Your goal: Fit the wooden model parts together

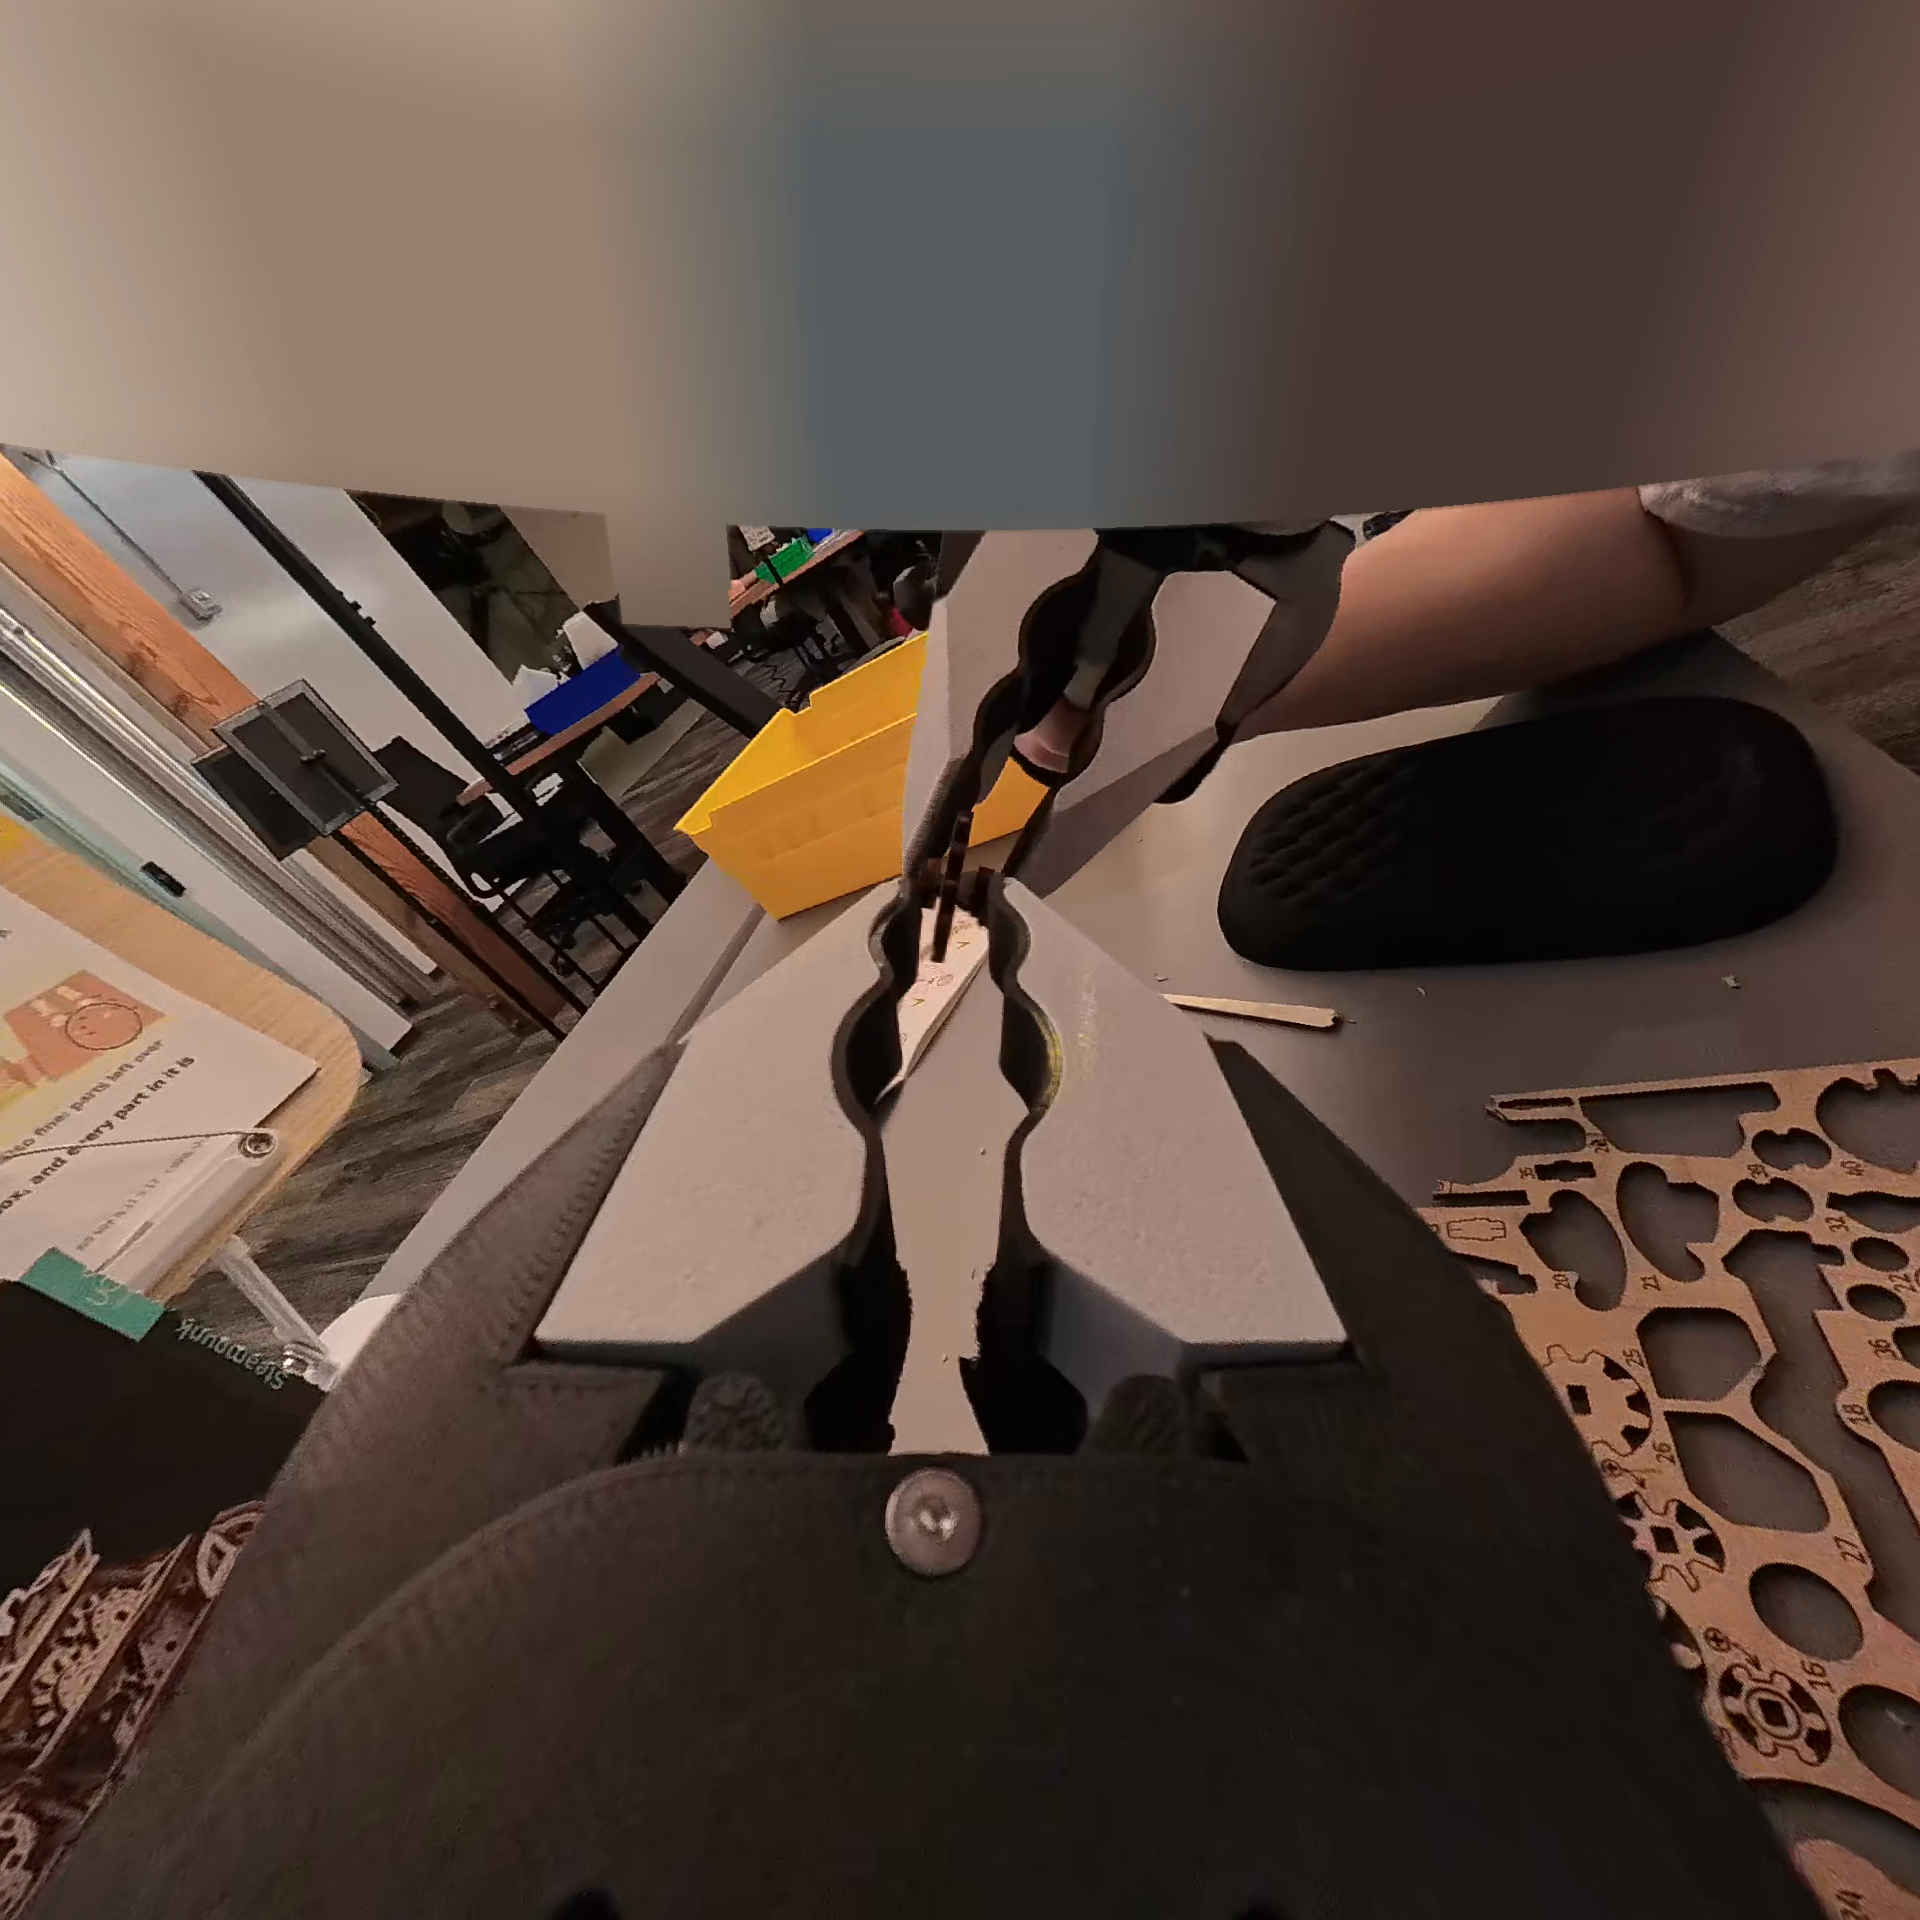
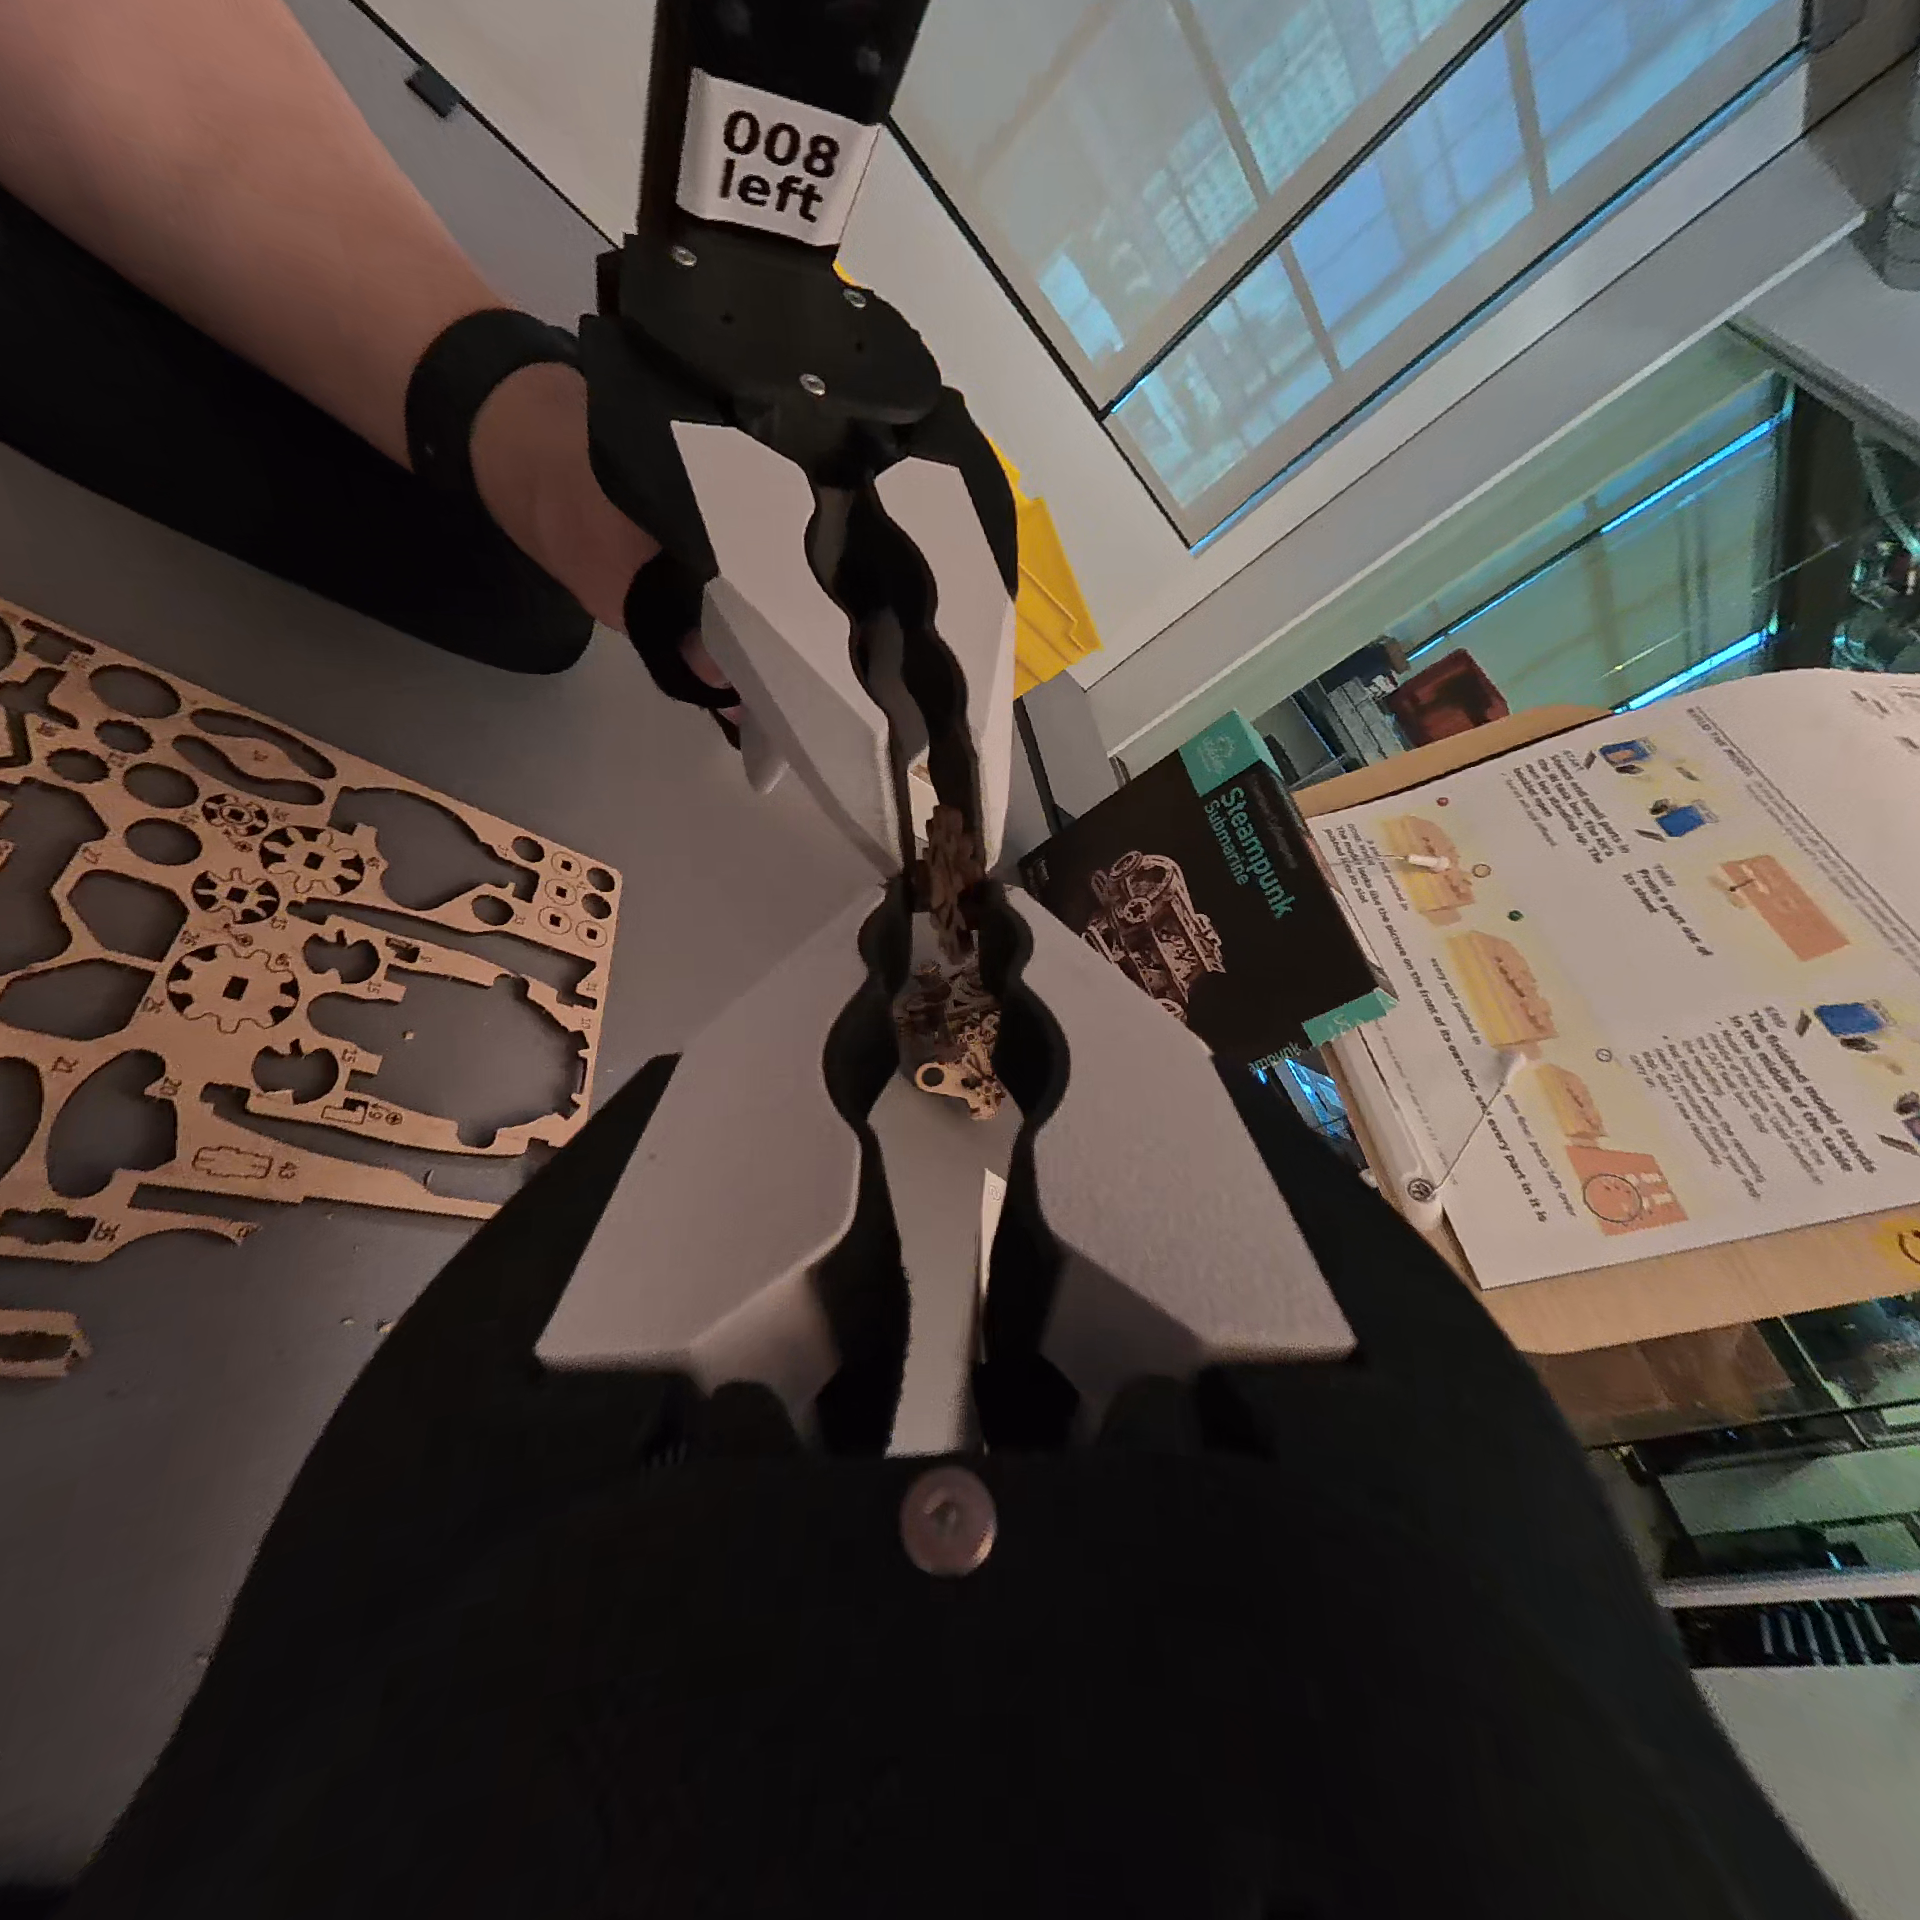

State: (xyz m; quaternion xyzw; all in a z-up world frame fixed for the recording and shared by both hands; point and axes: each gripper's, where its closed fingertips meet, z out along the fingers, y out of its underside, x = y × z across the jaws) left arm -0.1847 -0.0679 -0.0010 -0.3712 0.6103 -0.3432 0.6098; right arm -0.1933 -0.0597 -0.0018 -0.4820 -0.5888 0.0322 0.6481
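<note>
My left gripper (image 1: 940,909) fills the foreground of the left wrist view and is shut on a pale flat wooden part (image 1: 940,997) with small printed marks. My right gripper (image 1: 956,873) comes in from the far side, tip to tip with it, and pinches a thin dark piece (image 1: 948,904) edge-on. In the right wrist view my right gripper (image 2: 940,904) is shut on an ornate brown wooden part (image 2: 951,1029). The left gripper (image 2: 935,842) reaches down from above, shut on a gear-like wooden part (image 2: 951,847). The two parts touch at the fingertips, above the grey table (image 1: 1455,1039).
A punched-out wooden parts sheet (image 1: 1714,1351) lies on the table and also shows in the right wrist view (image 2: 260,987). A black padded rest (image 1: 1527,831), a thin wooden stick (image 1: 1247,1008) and a yellow bin (image 1: 821,800) lie beyond. A dark kit box (image 2: 1195,914) and an instruction sheet (image 2: 1662,987) stand beside the table. Both grippers' tips are close together, under 4 cm apart.
</note>
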